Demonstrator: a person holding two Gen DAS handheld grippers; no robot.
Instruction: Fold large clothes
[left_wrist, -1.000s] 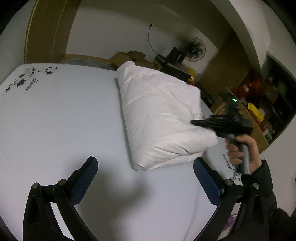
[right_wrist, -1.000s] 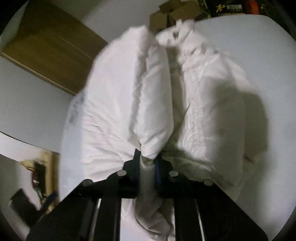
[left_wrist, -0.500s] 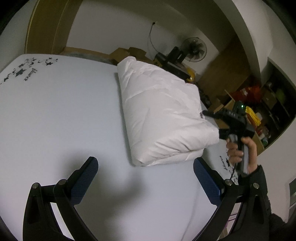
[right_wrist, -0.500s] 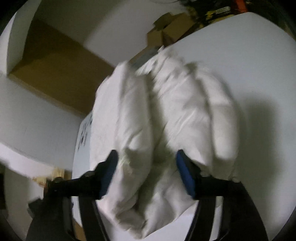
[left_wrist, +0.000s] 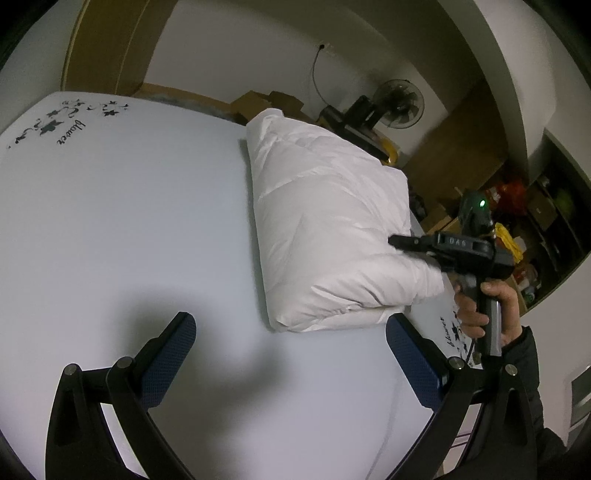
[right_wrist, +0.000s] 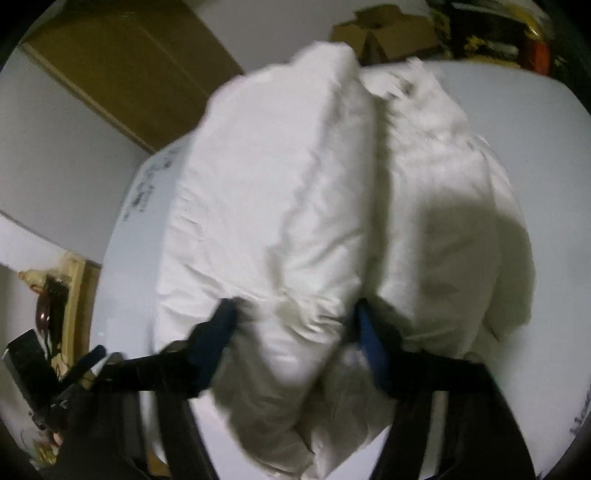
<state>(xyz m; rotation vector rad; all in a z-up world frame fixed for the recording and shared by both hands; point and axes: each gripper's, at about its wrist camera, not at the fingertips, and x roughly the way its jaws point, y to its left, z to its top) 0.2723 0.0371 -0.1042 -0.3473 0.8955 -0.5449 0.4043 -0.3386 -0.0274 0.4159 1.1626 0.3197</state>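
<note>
Right gripper (right_wrist: 295, 332) released earlier pinch, now closing around puffy garment (right_wrist: 332, 206)

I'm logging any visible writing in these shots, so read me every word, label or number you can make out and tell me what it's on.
"DAS": embossed on the top of the right gripper, seen from the left wrist.
"flower": black script beside star prints on the white table cover, at the far left corner.
The same print near the person's hand: partly hidden.
Dark print in the right wrist view: too blurred.

The right gripper (right_wrist: 295, 343) let go the jacket's (right_wrist: 295, 221) fold; jaws now closing.
</note>
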